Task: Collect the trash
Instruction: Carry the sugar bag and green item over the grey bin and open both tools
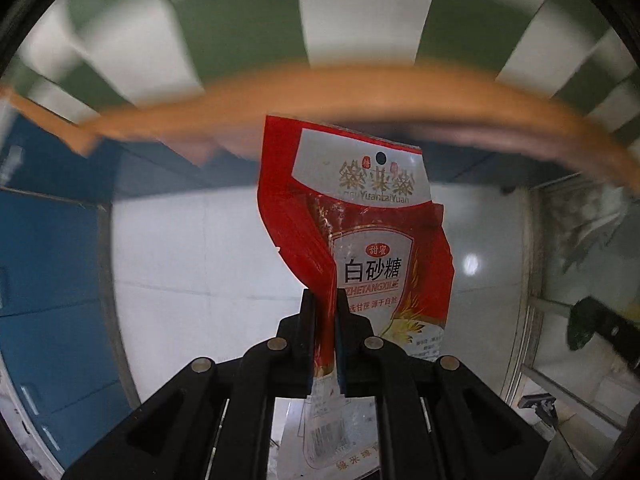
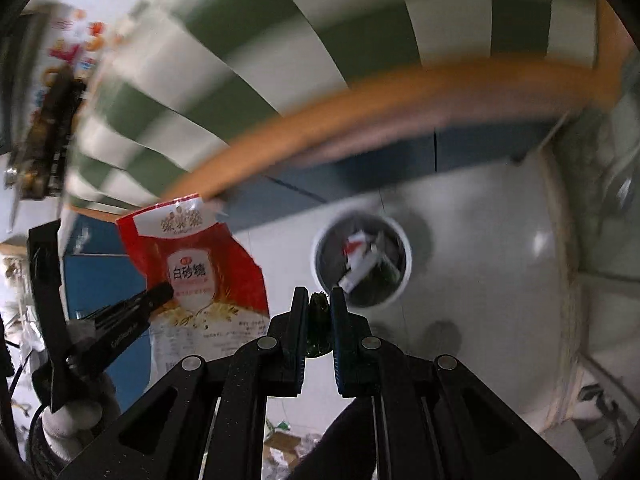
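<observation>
My left gripper point(image 1: 323, 300) is shut on a red and white sugar bag point(image 1: 372, 240), held up in the air over the floor. The same bag point(image 2: 196, 268) shows at the left of the right wrist view, pinched by the left gripper point(image 2: 160, 294). My right gripper point(image 2: 319, 300) is shut on a small dark green piece of trash point(image 2: 319, 328). A white round trash bin point(image 2: 362, 258) with paper scraps inside stands on the floor just beyond the right gripper.
A table with a green and white striped cloth point(image 2: 248, 40) and an orange edge point(image 1: 280, 100) lies ahead. Blue cabinet panels point(image 1: 48, 248) stand at the left. The pale tiled floor point(image 2: 480, 260) surrounds the bin. A glass-fronted unit point(image 1: 584, 260) is at the right.
</observation>
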A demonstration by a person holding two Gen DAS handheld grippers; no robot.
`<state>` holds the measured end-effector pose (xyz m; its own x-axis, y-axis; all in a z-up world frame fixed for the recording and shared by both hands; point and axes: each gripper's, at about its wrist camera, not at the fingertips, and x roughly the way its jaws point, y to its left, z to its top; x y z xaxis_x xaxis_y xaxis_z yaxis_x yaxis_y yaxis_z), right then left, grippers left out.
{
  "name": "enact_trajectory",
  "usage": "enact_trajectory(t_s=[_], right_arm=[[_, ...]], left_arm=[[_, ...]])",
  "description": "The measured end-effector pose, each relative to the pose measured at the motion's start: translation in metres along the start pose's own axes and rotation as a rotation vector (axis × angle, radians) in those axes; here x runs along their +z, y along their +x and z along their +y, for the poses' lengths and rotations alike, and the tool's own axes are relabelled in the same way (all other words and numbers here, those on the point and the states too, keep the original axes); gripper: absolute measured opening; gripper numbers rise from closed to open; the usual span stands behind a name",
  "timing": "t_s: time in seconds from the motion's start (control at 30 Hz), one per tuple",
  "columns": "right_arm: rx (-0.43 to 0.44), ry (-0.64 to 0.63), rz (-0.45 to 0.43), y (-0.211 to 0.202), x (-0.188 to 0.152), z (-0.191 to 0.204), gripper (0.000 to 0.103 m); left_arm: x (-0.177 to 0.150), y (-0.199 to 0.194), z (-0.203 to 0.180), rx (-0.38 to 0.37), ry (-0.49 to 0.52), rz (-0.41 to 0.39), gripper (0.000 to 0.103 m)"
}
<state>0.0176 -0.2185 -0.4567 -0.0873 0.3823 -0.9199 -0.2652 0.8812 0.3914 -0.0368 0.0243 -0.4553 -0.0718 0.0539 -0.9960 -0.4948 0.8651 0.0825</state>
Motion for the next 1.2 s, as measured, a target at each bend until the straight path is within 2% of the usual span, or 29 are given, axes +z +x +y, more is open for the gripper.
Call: enact_trajectory(t_s=[0.2,0.33,0.47,0.5,0.53,0.57,0.6,0.63,0.67,0.7,0.77,0.9,0.93,0.97,1.03,1.2], right_arm=[[-0.007,0.055,0.118,0.17,0.008,-0.071,0.011],[-0.036,0.054,0.169,0.254,0.017,-0.1,0.011],[-0.054,0.051,0.205,0.312,0.026,-0.115,0.011],[-0.051,0.049,0.219,0.323,0.028,-0.118,0.012],[-0.054,0.051,0.23,0.33,0.033,-0.117,0.013],[-0.055,0.051,0.238,0.336,0.035,-0.117,0.013],[-0.055,0.047,0.248,0.342,0.036,-0.115,0.013],[-0.063,0.043,0.255,0.345,0.037,-0.112,0.015],[-0.07,0.04,0.259,0.348,0.039,-0.111,0.024],[-0.077,0.037,0.259,0.348,0.04,-0.109,0.032],[-0.101,0.03,0.241,0.345,0.042,-0.106,0.064],[-0.201,-0.03,0.198,0.33,0.043,-0.096,0.089],[-0.231,-0.044,0.188,0.326,0.041,-0.094,0.099],[-0.263,-0.058,0.179,0.32,0.039,-0.093,0.103],[-0.31,-0.098,0.152,0.301,0.032,-0.087,0.103],[-0.345,-0.136,0.112,0.252,0.016,-0.075,0.103]], left_arm=[[0.018,0.175,-0.028,-0.057,-0.006,0.167,0.007],[0.02,0.259,-0.04,-0.067,0.024,0.256,0.013],[0.022,0.305,-0.043,-0.113,-0.006,0.31,0.016],[0.024,0.308,-0.041,-0.118,-0.016,0.308,0.019],[0.026,0.31,-0.038,-0.124,-0.018,0.304,0.032],[0.027,0.31,-0.036,-0.124,-0.026,0.296,0.054],[0.027,0.309,-0.033,-0.124,-0.037,0.283,0.065],[0.028,0.306,-0.031,-0.122,-0.046,0.263,0.084],[0.028,0.304,-0.028,-0.121,-0.052,0.25,0.094],[0.027,0.3,-0.026,-0.117,-0.057,0.242,0.095],[0.024,0.288,-0.024,-0.095,-0.066,0.217,0.096],[0.019,0.26,-0.008,-0.036,-0.067,0.143,0.097],[0.017,0.252,-0.006,-0.029,-0.069,0.119,0.097],[0.014,0.245,-0.009,-0.02,-0.074,0.098,0.097],[0.005,0.224,-0.01,0.001,-0.071,0.054,0.097],[-0.015,0.17,-0.004,0.017,-0.083,-0.001,0.097]])
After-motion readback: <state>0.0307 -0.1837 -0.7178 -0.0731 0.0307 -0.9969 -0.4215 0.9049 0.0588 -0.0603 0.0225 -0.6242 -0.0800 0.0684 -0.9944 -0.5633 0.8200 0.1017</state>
